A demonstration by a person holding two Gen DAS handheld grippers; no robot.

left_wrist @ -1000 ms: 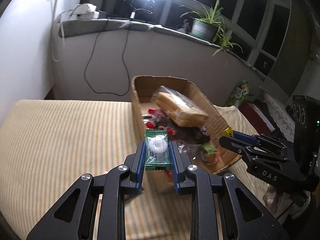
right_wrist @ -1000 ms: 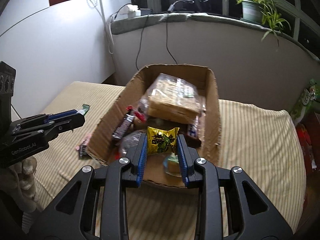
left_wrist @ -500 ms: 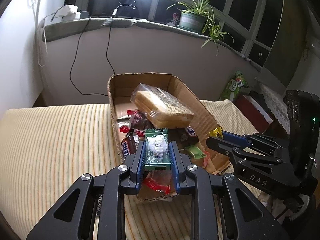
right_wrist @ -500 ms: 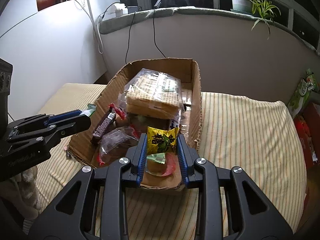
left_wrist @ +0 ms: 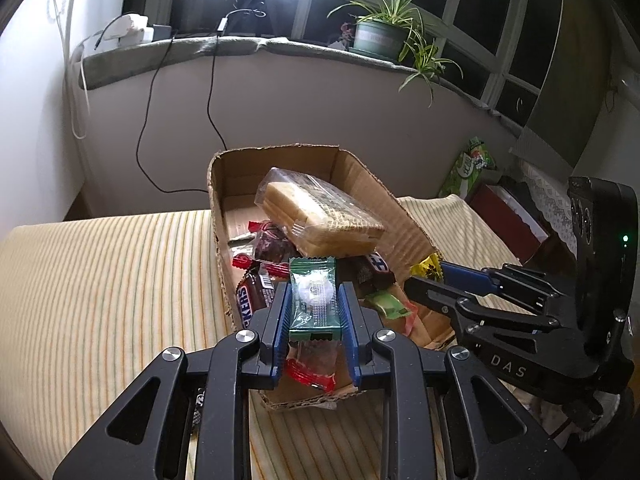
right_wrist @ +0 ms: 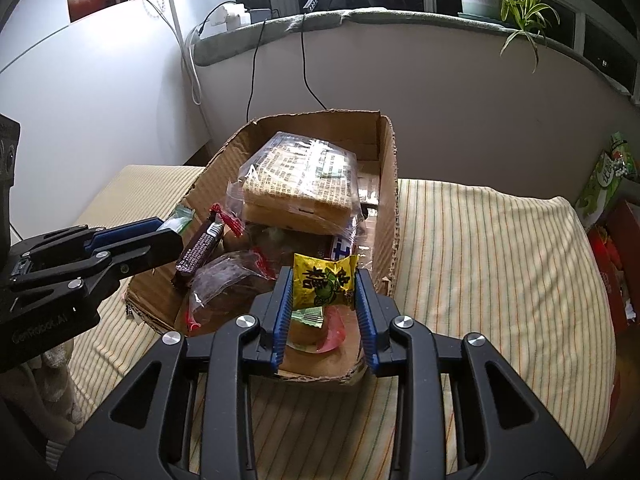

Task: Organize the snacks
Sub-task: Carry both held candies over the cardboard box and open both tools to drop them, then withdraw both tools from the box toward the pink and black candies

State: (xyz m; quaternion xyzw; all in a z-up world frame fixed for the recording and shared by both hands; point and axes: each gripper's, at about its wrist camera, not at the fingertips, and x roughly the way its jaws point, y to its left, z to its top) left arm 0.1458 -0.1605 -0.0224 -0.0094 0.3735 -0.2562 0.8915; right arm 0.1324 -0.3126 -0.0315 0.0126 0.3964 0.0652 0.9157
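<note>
A cardboard box [left_wrist: 400, 216] of snacks stands on the striped cloth, with a bagged loaf [left_wrist: 320, 220] on top and a Snickers bar [left_wrist: 250, 300] at its near left. My left gripper [left_wrist: 314, 292] is shut on a green snack packet [left_wrist: 314, 308] above the box's near end. In the right wrist view my right gripper [right_wrist: 323, 276] holds a yellow snack packet [right_wrist: 324, 284] over the box's [right_wrist: 390, 184] near right corner; its jaws are opening, and the packet is still touching both pads. The left gripper [right_wrist: 172, 232] shows at the left there.
Striped cloth [left_wrist: 100, 280] covers the surface around the box. Behind it are a wall, a sill with cables and a potted plant [left_wrist: 380, 36]. A green bag [left_wrist: 470, 168] and a red box [left_wrist: 508, 216] lie beyond the cloth's right edge.
My left gripper has moved right with the green packet, from beside the box to above its near end. The right gripper has stayed over the box with the yellow packet.
</note>
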